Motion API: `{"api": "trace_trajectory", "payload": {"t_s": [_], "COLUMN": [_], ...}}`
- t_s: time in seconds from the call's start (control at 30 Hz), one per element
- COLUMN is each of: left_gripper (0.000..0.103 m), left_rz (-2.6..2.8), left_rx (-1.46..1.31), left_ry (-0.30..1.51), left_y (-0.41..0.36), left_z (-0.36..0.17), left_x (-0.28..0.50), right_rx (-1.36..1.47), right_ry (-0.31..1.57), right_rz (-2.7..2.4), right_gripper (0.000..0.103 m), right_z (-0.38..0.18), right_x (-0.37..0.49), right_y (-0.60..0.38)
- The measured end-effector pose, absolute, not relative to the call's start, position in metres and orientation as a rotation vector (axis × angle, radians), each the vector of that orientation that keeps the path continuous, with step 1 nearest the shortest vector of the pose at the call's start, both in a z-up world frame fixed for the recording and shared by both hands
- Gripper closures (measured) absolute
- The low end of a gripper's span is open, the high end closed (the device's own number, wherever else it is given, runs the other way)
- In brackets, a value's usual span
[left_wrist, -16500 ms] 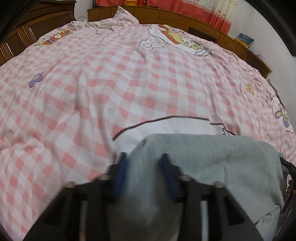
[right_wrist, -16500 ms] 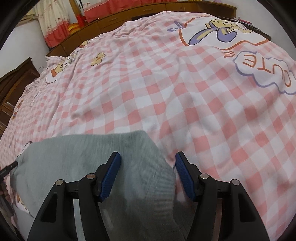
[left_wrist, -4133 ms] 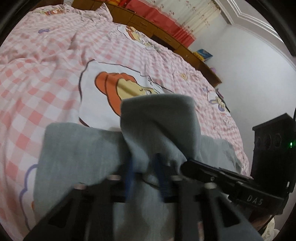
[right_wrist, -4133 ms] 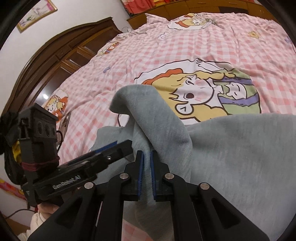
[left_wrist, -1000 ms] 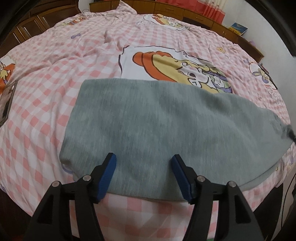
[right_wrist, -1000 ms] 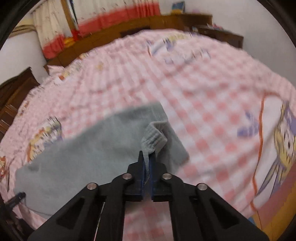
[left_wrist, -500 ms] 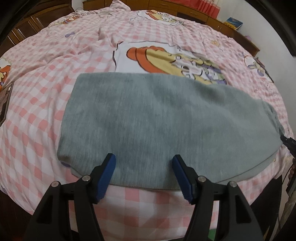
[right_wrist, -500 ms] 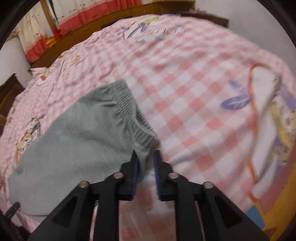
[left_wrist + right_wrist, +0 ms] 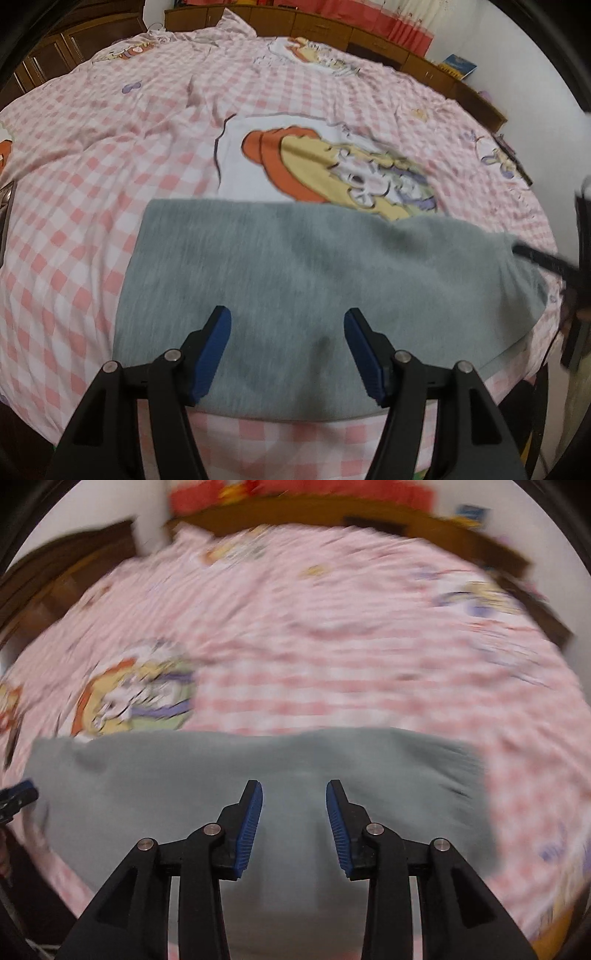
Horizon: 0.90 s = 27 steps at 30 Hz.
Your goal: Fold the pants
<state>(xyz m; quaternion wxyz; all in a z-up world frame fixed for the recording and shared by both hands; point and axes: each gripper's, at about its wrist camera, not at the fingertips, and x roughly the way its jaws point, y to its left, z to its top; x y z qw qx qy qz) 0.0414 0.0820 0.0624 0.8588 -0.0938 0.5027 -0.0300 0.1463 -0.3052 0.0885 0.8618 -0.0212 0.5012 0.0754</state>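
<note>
Right wrist view motion-blurred, right hand-held gripper (image 9: 294,805) opening over pants (image 9: 184,775), left hand-held gripper (image 9: 287,332) apart.

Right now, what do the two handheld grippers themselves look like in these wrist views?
Both look alike. The left gripper and right gripper have matte black angular arms with triangular cut-outs and round silver pivot screws. Each finger ends in a blue ribbed pad. No cables or readable markings show on them, and no sleeve is clearly visible.
</note>
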Motion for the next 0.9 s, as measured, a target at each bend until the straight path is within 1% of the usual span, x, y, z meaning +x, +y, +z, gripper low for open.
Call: {"api": "trace_trajectory", "payload": {"t_s": [0.13, 0.27, 0.37, 0.47, 0.5, 0.53, 0.6, 0.83, 0.9], "left_gripper": [0.036, 0.036, 0.036, 0.036, 0.036, 0.036, 0.036, 0.036, 0.036], "left_rz": [-0.047, -0.049, -0.081, -0.095, -0.095, -0.100, -0.119, -0.181, -0.206], "left_rx": [-0.210, -0.185, -0.192, -0.196, -0.190, -0.189, -0.186, -0.170, -0.186], "left_ry": [1.100, 1.098, 1.089, 1.079, 1.073, 1.066, 1.052, 1.034, 1.043], "left_y": [0.087, 0.084, 0.082, 0.079, 0.076, 0.073, 0.066, 0.043, 0.040], "left_z": [0.045, 0.047, 0.055, 0.061, 0.064, 0.067, 0.072, 0.083, 0.083], "left_x": [0.037, 0.033, 0.036, 0.046, 0.050, 0.054, 0.060, 0.085, 0.094], "right_rx": [-0.150, -0.210, -0.406, -0.485, -0.499, -0.512, -0.533, -0.405, -0.406], "right_ry": [1.061, 1.163, 1.165, 1.160, 1.162, 1.171, 1.199, 1.307, 1.312], "right_rz": [0.285, 0.525, 0.559, 0.568, 0.570, 0.567, 0.557, 0.577, 0.595], "right_gripper": [0.066, 0.066, 0.066, 0.066, 0.064, 0.060, 0.057, 0.057, 0.057], "right_z": [0.082, 0.061, 0.048, 0.045, 0.043, 0.041, 0.032, 0.026, 0.031], "right_x": [0.186, 0.218, 0.212, 0.208, 0.209, 0.211, 0.213, 0.223, 0.222], "right_y": [-0.261, -0.232, -0.213, -0.207, -0.206, -0.206, -0.205, -0.218, -0.220]}}
